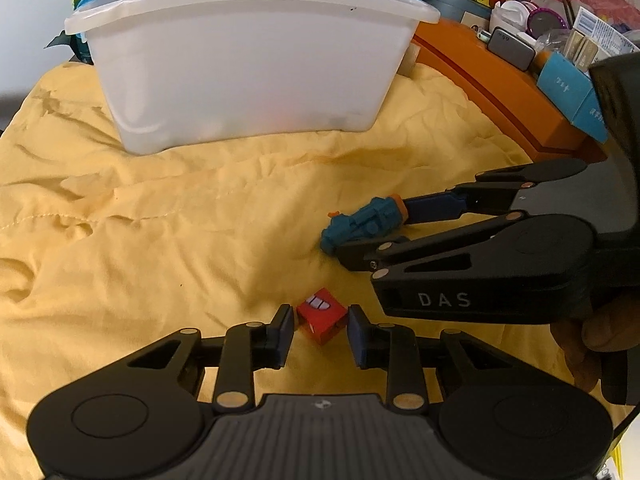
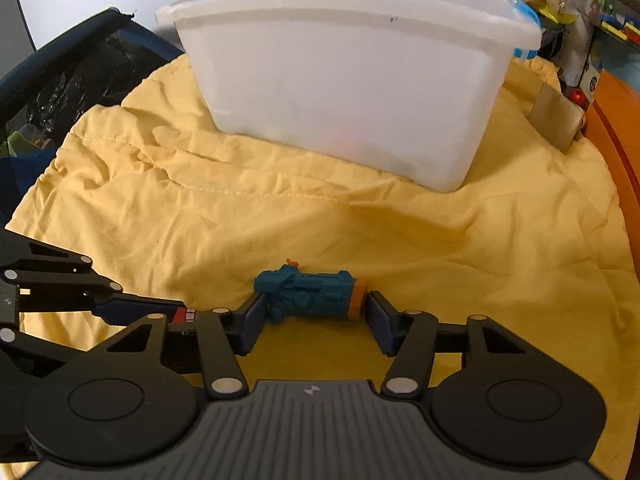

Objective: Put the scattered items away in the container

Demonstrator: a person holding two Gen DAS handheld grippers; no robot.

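Nearest the left wrist camera, the left tongs [image 1: 320,330] are sitting low over a rumpled yellow cloth [image 1: 160,220], their two dark blue pads [image 1: 285,330] spread on either side of a small red cube [image 1: 321,320] with white teeth printed on its upper face; narrow gaps are showing on both sides, so the pads are flanking the cube without pinching it. Just beyond and to the right, the right tongs [image 1: 376,228] are reaching in from the right edge, with a teal toy [image 1: 362,226] bearing an orange band lying between their fingers. In the right wrist view, the right tongs [image 2: 314,316] are spread around that teal toy [image 2: 308,294], which is lying crosswise on the yellow cloth [image 2: 240,208]; the left pad is sitting right against the toy's teal end, though whether it is touching cannot be told, while a slim gap is separating the right pad from the orange-banded end. The left tongs [image 2: 176,312] are showing at the left edge of that view, a sliver of the red cube [image 2: 185,315] peeking past the right gripper's linkage. Farther back, a translucent white container [image 1: 240,72] with blue handles is standing upright on the cloth, well apart from both toys; its [image 2: 352,92] contents cannot be made out through the cloudy wall. An orange ledge [image 1: 492,80] carrying cluttered boxes is bordering the cloth on the right
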